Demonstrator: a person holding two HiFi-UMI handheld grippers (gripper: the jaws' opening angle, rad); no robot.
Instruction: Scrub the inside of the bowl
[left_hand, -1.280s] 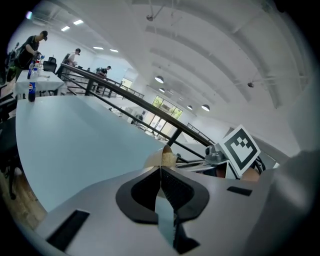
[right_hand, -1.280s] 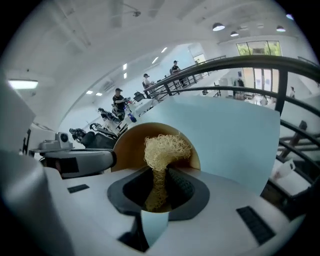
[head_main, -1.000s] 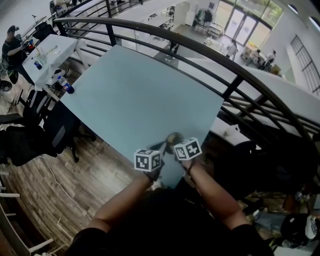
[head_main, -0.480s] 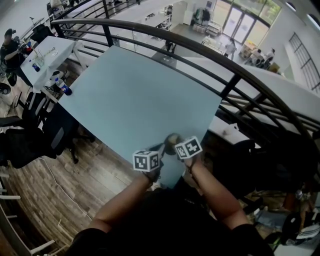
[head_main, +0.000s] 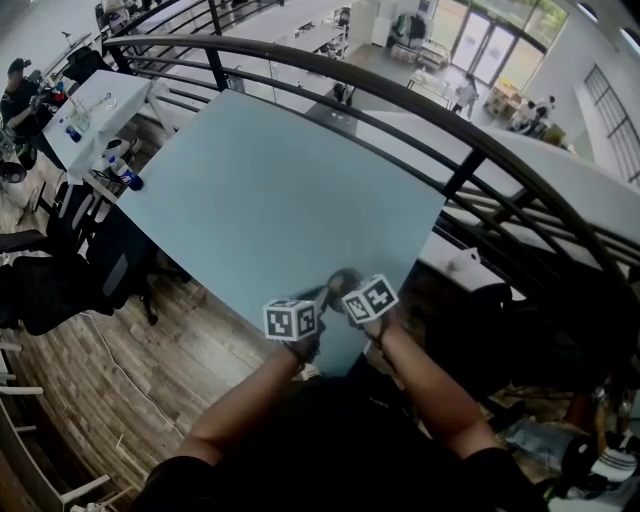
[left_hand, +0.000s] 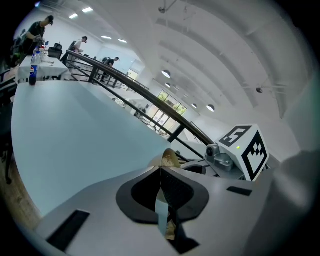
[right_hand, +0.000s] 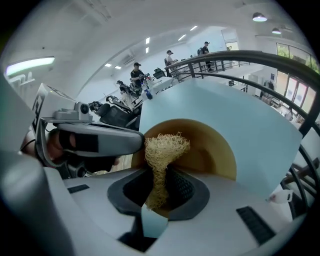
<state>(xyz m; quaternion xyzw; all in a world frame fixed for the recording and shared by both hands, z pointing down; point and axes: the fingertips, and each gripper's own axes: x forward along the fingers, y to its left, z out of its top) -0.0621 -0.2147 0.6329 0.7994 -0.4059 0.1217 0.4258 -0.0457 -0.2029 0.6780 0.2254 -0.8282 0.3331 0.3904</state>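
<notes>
L gripper (left_hand: 161, 175): jaws closed on rim of bowl (right_hand: 212, 150). R gripper (right_hand: 159, 175): jaws clamped on scrub pad (right_hand: 166, 145), pad tip inside bowl, at near edge of table (head_main: 270, 190). Recommended: firm L grip, sweep pad round inner wall w/ even pressure. Bowl floor and pad contact pt hidden; head view too small to confirm.

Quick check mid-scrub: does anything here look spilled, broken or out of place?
Nothing stands out. The left gripper pinches the rim of the tan bowl, holding it tilted by the near corner of the blue table. The right gripper holds a straw-coloured scrubber inside it. No spill or damage shows.
</notes>
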